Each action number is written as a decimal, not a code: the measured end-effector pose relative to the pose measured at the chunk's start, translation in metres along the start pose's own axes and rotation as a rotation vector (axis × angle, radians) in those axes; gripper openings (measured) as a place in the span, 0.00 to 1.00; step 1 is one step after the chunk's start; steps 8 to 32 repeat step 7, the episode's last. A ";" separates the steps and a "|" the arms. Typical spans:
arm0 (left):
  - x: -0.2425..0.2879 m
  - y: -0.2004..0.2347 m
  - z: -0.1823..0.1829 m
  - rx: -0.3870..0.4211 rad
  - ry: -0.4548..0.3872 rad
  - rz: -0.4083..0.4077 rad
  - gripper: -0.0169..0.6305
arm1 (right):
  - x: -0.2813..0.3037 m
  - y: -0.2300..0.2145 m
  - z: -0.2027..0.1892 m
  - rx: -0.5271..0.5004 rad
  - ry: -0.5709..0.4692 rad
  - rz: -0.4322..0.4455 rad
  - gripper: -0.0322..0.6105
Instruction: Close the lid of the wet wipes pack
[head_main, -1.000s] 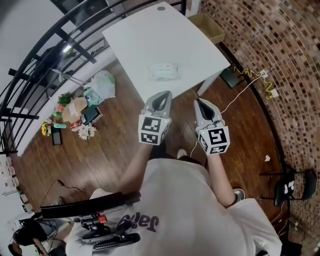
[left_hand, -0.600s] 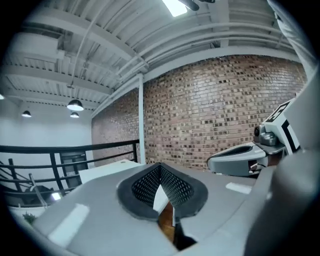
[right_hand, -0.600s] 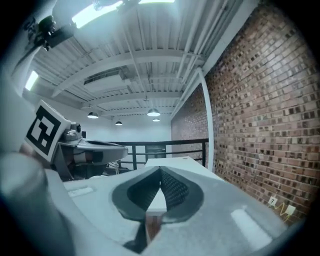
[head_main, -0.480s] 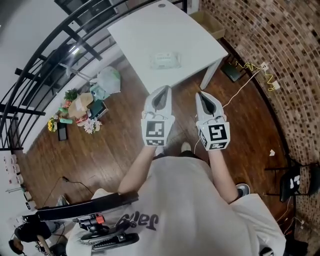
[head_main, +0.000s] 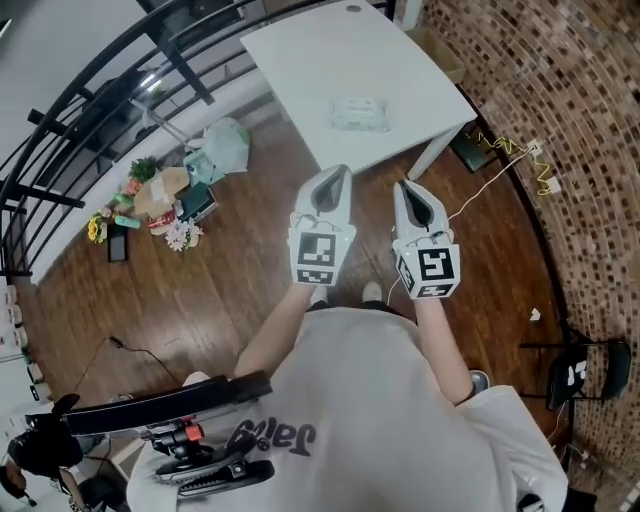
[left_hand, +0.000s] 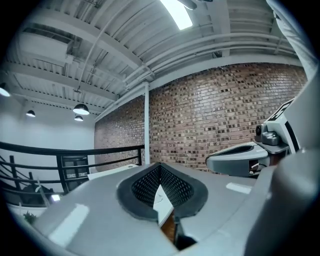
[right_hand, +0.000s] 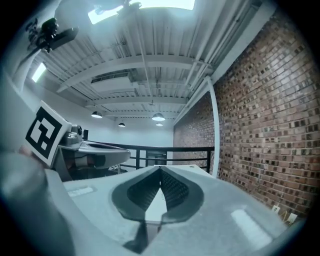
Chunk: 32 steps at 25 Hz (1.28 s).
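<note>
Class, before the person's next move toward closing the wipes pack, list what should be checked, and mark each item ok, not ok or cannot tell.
1. Pack lies flat on the table: ok.
2. Whether the pack is open or already shut: cannot tell, it is too small in the head view.
3. Left gripper shut and empty: ok.
4. Right gripper shut and empty: ok.
5. Grippers within reach of the pack: not ok, both are short of the table's near edge.
6. Clutter lies off to the left, out of the way: ok.
</note>
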<state>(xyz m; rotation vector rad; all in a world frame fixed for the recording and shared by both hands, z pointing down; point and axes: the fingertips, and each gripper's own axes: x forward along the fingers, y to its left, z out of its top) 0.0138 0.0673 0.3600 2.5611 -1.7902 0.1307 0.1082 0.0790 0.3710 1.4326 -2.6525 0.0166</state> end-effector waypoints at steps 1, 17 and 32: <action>-0.002 0.003 -0.001 -0.005 0.001 -0.002 0.05 | 0.003 0.005 0.000 -0.003 0.003 0.005 0.03; -0.016 0.030 -0.002 -0.020 -0.003 0.002 0.05 | 0.022 0.030 0.009 -0.013 -0.001 0.011 0.03; -0.016 0.030 -0.002 -0.020 -0.003 0.002 0.05 | 0.022 0.030 0.009 -0.013 -0.001 0.011 0.03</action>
